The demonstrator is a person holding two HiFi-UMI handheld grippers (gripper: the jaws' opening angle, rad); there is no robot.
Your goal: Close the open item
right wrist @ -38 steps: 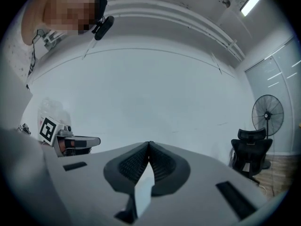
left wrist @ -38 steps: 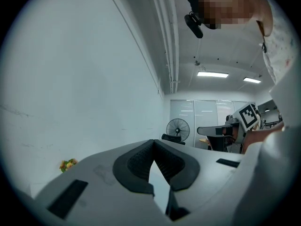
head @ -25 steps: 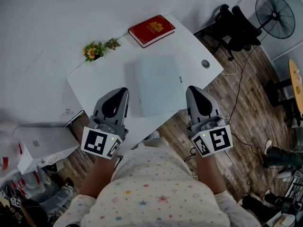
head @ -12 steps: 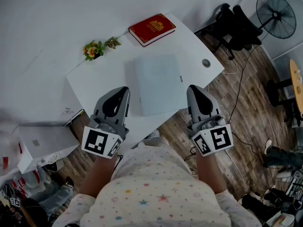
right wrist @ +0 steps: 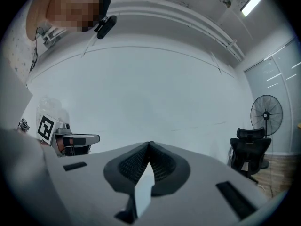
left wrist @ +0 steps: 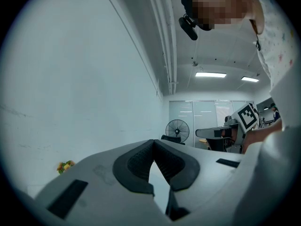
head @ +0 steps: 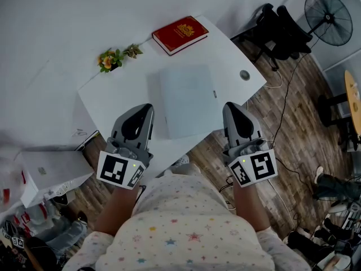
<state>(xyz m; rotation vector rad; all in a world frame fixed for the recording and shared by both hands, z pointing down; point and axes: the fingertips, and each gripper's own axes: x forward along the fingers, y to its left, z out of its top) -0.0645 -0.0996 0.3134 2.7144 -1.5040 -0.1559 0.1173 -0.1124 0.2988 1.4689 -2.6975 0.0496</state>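
Observation:
A pale grey laptop (head: 186, 99) lies flat on the white table (head: 113, 103), its lid down. My left gripper (head: 148, 107) hovers over the table's near edge, just left of the laptop, jaws shut with nothing between them. My right gripper (head: 230, 105) is level with it, just right of the laptop's near corner, also shut and empty. In the left gripper view the left gripper (left wrist: 153, 141) points up at the wall, its tips touching. In the right gripper view the right gripper (right wrist: 149, 143) does the same.
A red book (head: 180, 35) lies at the table's far corner, a small potted plant (head: 113, 59) by the wall, a round puck (head: 244, 75) near the right edge. An office chair (head: 282, 30) and a fan (head: 327, 10) stand to the right, a white box (head: 51, 171) to the left.

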